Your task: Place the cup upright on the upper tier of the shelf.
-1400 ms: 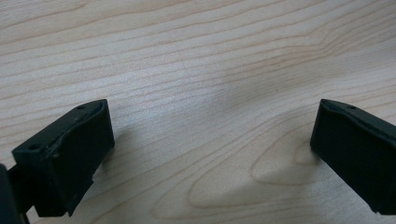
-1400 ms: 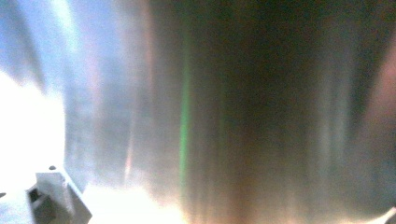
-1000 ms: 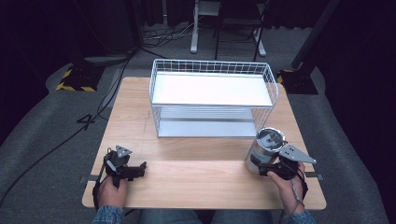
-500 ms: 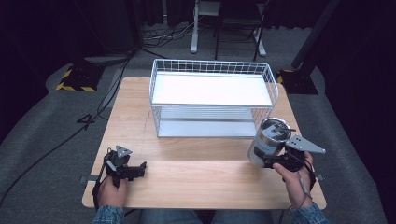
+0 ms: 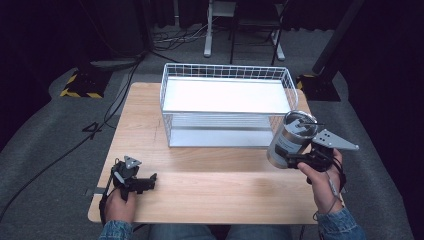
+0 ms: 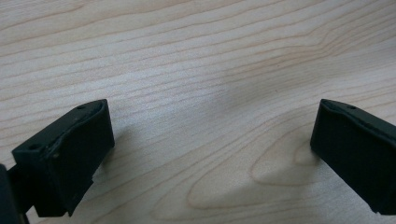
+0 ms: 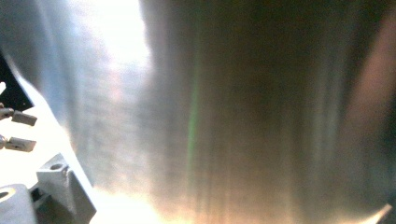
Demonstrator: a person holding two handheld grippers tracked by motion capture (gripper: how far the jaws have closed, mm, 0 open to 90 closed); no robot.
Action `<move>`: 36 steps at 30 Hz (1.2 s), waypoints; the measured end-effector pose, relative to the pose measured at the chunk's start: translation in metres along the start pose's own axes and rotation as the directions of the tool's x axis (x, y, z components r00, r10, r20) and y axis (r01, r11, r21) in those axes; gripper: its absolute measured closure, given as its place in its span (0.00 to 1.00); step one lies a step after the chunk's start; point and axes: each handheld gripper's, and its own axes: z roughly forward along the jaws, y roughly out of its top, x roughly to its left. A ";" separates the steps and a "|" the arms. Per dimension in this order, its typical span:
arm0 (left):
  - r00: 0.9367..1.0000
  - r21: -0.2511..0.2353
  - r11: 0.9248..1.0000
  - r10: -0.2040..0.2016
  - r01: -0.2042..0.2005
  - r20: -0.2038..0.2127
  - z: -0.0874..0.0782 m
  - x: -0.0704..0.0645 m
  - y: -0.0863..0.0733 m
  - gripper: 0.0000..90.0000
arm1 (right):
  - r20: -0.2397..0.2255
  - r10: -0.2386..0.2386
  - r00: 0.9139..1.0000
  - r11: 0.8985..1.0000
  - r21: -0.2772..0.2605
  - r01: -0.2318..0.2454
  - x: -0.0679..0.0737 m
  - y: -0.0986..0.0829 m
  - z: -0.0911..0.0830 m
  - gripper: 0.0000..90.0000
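A steel tumbler with a clear lid is held off the table at the right, tilted, just in front of the wire basket's right front corner. My right gripper is shut on its lower body. Brushed metal of the tumbler sits right against the lens in the right gripper view. My left gripper rests on the wooden table near the front left, held by a hand. Its jaws stand wide apart over bare wood, with nothing between them.
The white wire basket with a white floor stands at the table's back centre. Cables run over the grey floor at the left. A chair base and a yellow-black striped block sit beyond the table.
My right gripper has lifted the tumbler off the table and carried it up and back toward the basket's right front corner. The left gripper has stayed put.
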 end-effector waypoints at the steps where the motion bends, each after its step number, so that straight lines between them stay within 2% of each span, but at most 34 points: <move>1: 1.000 0.000 1.000 0.000 0.000 0.000 0.000 0.000 0.000 0.00 | 0.000 0.001 1.000 1.000 -0.003 -0.001 -0.001 0.007 0.000 0.04; 4: 1.000 0.000 1.000 0.000 0.000 0.000 0.000 0.000 0.000 0.00 | 0.000 -0.005 1.000 1.000 -0.007 0.005 -0.002 0.014 0.000 0.04; 9: 1.000 0.000 1.000 0.000 0.000 -0.001 0.000 0.000 0.000 0.00 | -0.026 0.018 1.000 1.000 -0.025 -0.018 -0.006 0.036 0.003 0.04; 11: 1.000 0.000 1.000 0.000 0.000 0.000 0.000 0.000 0.000 0.00 | -0.026 0.015 1.000 1.000 -0.027 -0.016 -0.007 0.039 0.003 0.04; 14: 1.000 0.000 1.000 -0.003 0.003 -0.005 0.000 -0.001 0.000 0.00 | -0.027 0.003 1.000 0.999 -0.035 -0.004 -0.006 0.059 0.003 0.04; 19: 1.000 -0.001 1.000 -0.006 0.006 -0.005 0.000 -0.001 0.000 0.00 | -0.038 -0.019 0.999 0.999 -0.040 0.017 -0.003 0.074 0.006 0.04; 20: 1.000 -0.001 1.000 -0.006 0.006 -0.005 0.000 -0.001 0.000 0.00 | -0.054 -0.019 0.998 0.999 -0.046 0.016 -0.001 0.083 0.009 0.04; 22: 1.000 -0.001 1.000 -0.006 0.006 -0.005 0.000 -0.001 0.000 0.00 | -0.063 -0.019 0.998 0.999 -0.049 0.016 0.000 0.088 0.012 0.04; 28: 1.000 0.000 1.000 -0.004 0.004 -0.005 0.000 -0.001 0.000 0.00 | -0.073 -0.047 0.996 0.998 -0.053 0.043 0.005 0.107 0.025 0.04; 31: 1.000 0.000 1.000 -0.004 0.004 -0.005 0.000 -0.001 0.000 0.00 | -0.088 -0.054 0.995 0.997 -0.056 0.049 0.007 0.122 0.037 0.04; 34: 1.000 0.000 1.000 -0.005 0.005 -0.005 0.000 -0.001 0.000 0.00 | -0.089 -0.060 0.994 0.997 -0.057 0.055 0.009 0.128 0.044 0.04; 35: 1.000 0.000 1.000 -0.005 0.005 -0.005 0.000 -0.001 0.000 0.00 | -0.089 -0.074 0.993 0.996 -0.059 0.069 0.011 0.135 0.053 0.04; 36: 1.000 -0.001 1.000 -0.005 0.005 -0.005 0.000 -0.001 0.000 0.00 | -0.089 -0.076 0.993 0.996 -0.058 0.071 0.011 0.137 0.054 0.04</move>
